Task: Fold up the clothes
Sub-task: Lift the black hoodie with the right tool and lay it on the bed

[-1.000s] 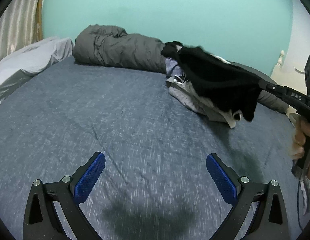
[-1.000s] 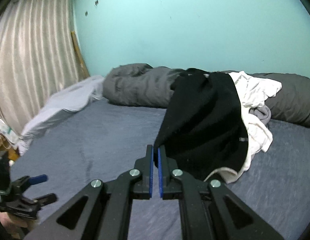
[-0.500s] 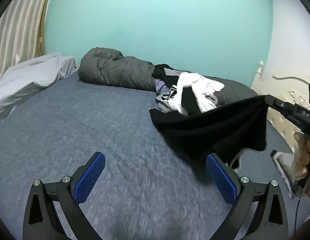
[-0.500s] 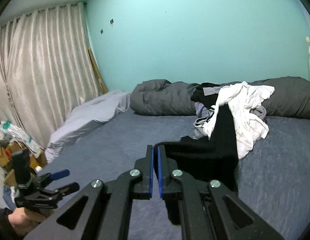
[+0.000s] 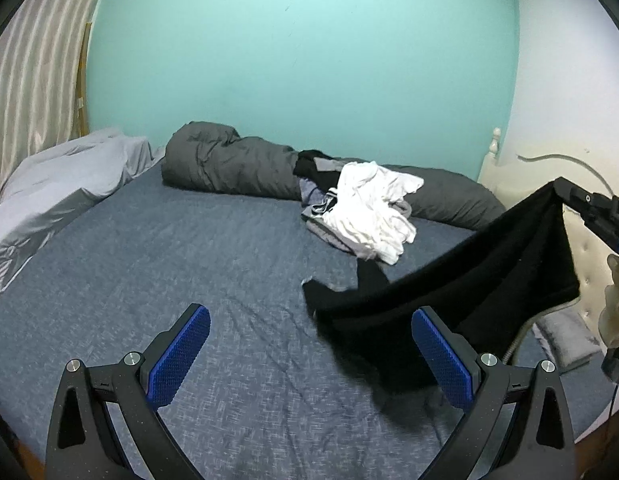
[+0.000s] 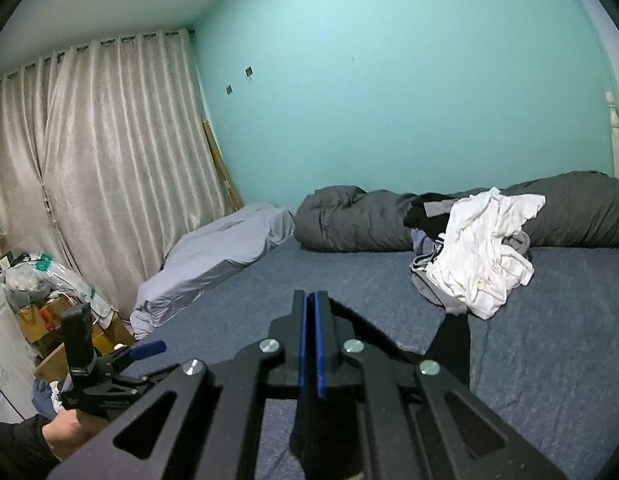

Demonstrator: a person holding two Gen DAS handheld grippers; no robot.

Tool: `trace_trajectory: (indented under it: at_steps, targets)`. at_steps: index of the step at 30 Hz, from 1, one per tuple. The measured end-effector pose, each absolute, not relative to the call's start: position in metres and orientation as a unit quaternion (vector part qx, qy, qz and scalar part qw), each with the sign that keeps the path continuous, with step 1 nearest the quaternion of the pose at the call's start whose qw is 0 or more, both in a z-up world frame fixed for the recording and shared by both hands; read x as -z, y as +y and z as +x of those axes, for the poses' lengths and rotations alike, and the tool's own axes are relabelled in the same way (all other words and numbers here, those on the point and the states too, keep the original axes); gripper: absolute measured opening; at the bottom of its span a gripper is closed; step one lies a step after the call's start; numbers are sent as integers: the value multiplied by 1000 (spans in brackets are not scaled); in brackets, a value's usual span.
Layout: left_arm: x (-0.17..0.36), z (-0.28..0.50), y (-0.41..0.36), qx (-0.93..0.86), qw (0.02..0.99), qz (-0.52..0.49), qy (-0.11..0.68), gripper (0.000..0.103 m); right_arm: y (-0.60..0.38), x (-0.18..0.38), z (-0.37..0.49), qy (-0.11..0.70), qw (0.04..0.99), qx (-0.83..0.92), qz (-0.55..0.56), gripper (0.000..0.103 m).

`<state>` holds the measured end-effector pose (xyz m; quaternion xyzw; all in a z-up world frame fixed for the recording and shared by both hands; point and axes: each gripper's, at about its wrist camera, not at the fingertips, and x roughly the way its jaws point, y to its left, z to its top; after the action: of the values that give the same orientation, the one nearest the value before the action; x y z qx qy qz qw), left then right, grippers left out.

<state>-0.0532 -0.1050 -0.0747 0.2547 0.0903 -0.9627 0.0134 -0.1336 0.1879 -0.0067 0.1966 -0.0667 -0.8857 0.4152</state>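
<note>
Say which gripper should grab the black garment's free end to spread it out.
Left. The left gripper is open and empty just beside the trailing black fabric garment; the right gripper is shut on its other edge.

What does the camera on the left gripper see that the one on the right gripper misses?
Only the left wrist view shows the black garment hanging stretched from the right gripper, its low end trailing on the bed, and the white headboard.

Only the right wrist view shows the whole curtain, the clutter beside the bed and the left gripper, jaws open.

Both show the white clothes pile, grey duvet and teal wall.
</note>
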Motion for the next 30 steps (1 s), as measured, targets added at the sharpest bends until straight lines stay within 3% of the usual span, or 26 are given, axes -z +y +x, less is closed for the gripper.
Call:
trace_trajectory:
  at_steps: [6,13,14,17,18,19,21,22,25,30]
  targets:
    - [72,-48,-90,963,-4,256,84,103,175,23,-141,-61,428,871,235,4]
    - [96,-54,-80,954,-18,290,79,103,140,135,-179,-66,388,844,364,7]
    - [102,-56,-80,951,-21,297,78,103,135,155,-185,-67,381,836,389,10]
    - [119,-60,-79,944,-22,320,75,103,127,197,-197,-43,331,834,438,35]
    - [124,-61,-80,942,-22,326,74,103,130,207,-199,-37,314,837,447,39]
    - [127,-62,-81,941,-22,330,74,103,138,211,-199,-41,305,841,445,40]
    - [135,-63,-82,938,-23,337,74,103,158,212,-197,-63,296,848,435,58]
    - [138,-64,-83,937,-24,341,75,103,169,211,-195,-75,293,850,430,61]
    - [151,-67,-84,932,-34,353,79,103,206,211,-186,-100,294,850,425,61]
    - [173,-70,-68,920,-69,377,79,103,225,241,-154,-66,291,829,473,61]
